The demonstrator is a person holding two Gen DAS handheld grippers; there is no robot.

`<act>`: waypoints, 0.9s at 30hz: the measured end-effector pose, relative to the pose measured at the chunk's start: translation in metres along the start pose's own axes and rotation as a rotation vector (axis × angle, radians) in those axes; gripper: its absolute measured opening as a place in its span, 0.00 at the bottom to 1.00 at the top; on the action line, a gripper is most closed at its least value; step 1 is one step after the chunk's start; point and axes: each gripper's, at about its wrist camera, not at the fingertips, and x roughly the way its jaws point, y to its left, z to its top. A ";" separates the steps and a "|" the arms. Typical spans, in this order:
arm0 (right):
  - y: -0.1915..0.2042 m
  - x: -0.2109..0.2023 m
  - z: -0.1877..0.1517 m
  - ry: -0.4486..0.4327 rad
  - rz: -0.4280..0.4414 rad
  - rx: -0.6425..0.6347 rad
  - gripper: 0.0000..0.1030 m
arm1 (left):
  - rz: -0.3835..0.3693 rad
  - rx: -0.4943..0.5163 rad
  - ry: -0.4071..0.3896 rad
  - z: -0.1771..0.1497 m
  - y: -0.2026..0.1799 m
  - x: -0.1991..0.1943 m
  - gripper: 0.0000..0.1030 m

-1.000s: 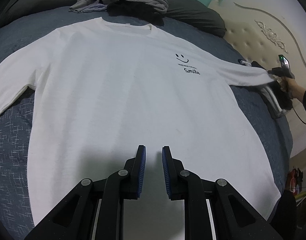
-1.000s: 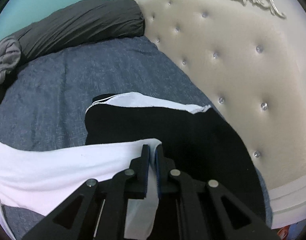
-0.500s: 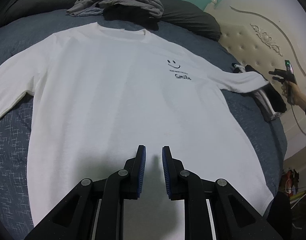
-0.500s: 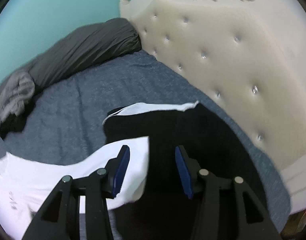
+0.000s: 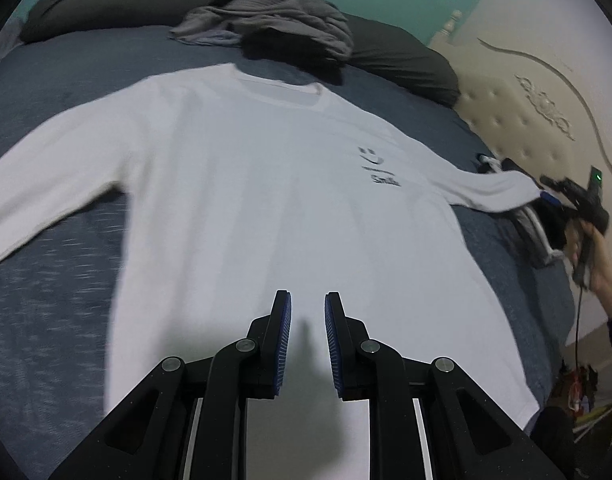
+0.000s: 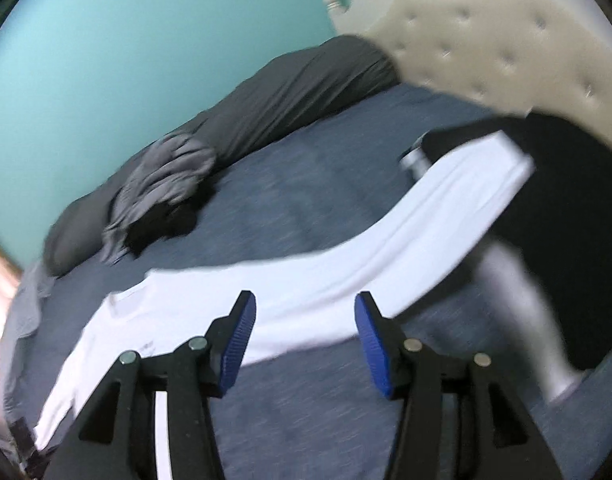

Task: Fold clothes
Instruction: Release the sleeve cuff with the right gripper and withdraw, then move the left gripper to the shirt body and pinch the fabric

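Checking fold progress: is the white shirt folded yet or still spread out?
Spread out. The shirt lies flat, front up, on the bed, both sleeves stretched sideways, no fold visible. Neither open gripper holds it.

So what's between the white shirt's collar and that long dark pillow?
A crumpled grey garment lies there on the blue bedcover, seen in the left wrist view.

Each claw is built from matte black linkage arms joined by round silver screws, and its two fingers are lined with ribbed blue pads. White strips are seen between the arms near the base. On the right claw, a small green light, a thin black cable, bare skin and a dark sleeve are seen.
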 end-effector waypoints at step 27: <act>0.122 0.054 -0.177 0.163 0.370 0.155 0.54 | 0.196 -0.234 0.054 -0.014 0.137 -0.081 0.20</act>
